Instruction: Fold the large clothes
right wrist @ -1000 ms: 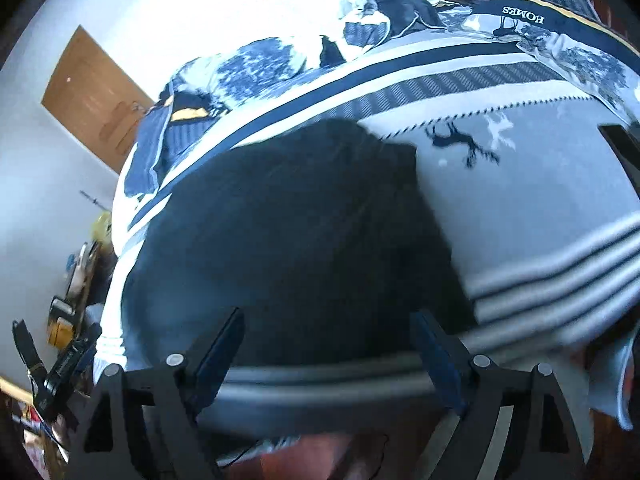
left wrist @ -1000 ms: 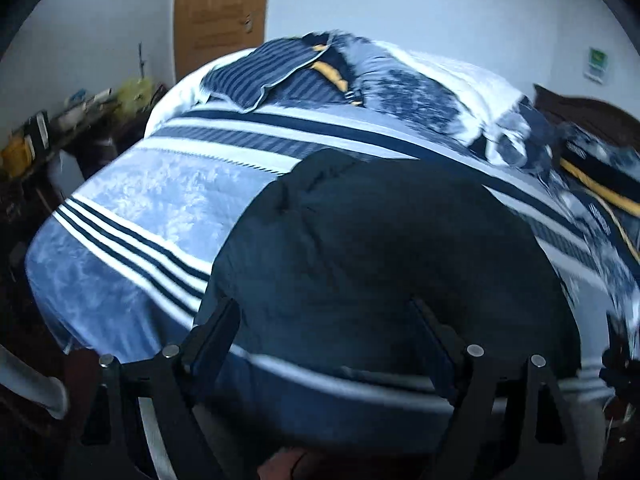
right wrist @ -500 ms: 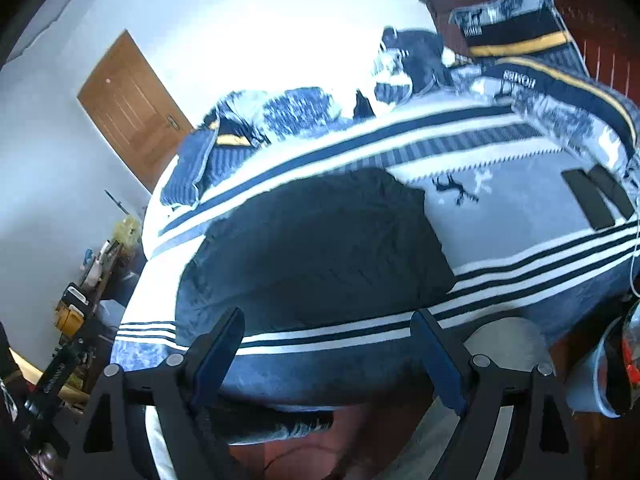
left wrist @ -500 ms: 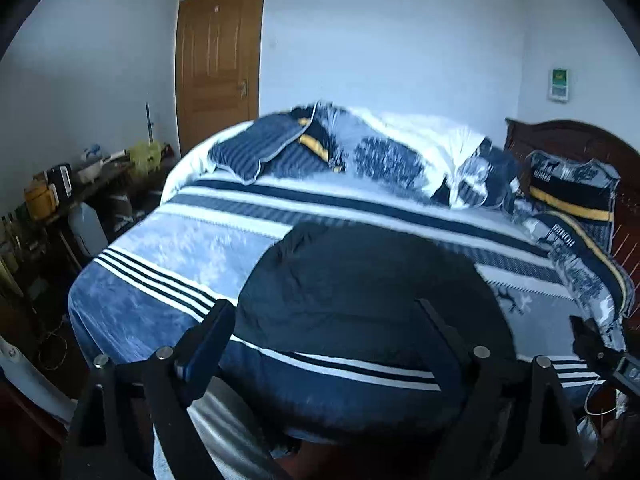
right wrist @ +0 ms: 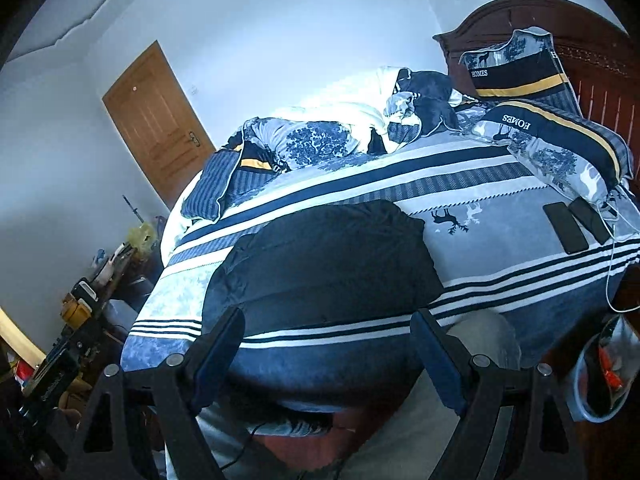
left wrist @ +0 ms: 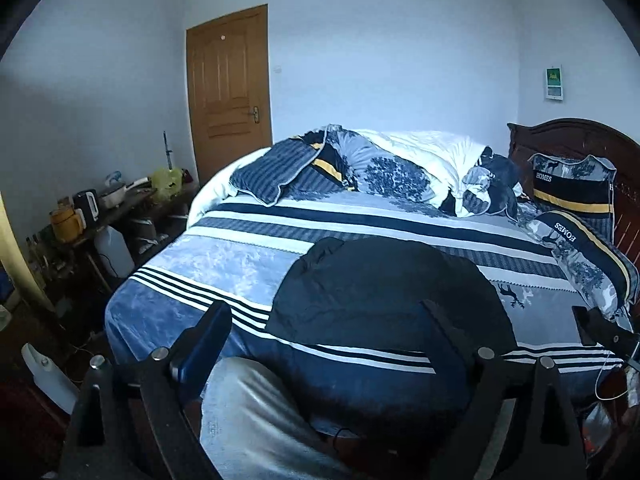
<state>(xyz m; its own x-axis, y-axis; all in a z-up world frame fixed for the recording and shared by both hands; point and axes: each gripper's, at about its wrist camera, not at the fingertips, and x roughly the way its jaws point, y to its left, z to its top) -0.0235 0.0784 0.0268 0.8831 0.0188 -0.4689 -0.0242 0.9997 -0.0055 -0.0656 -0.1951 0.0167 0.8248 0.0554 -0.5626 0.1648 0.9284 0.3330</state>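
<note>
A dark navy garment lies folded into a compact rectangle on the blue-and-white striped bed, near its front edge. It also shows in the right wrist view. My left gripper is open and empty, held back from the bed, in front of the garment. My right gripper is open and empty too, off the bed's front edge, below the garment. Neither gripper touches the cloth.
A rumpled duvet and pillows are piled at the bed's far side, by a wooden headboard. Two phones lie on the bed at right. A cluttered side table stands left. A wooden door is behind. The person's legs are below.
Both grippers have pulled back and up from the garment, away from the bed. The folded garment stays flat on the bed.
</note>
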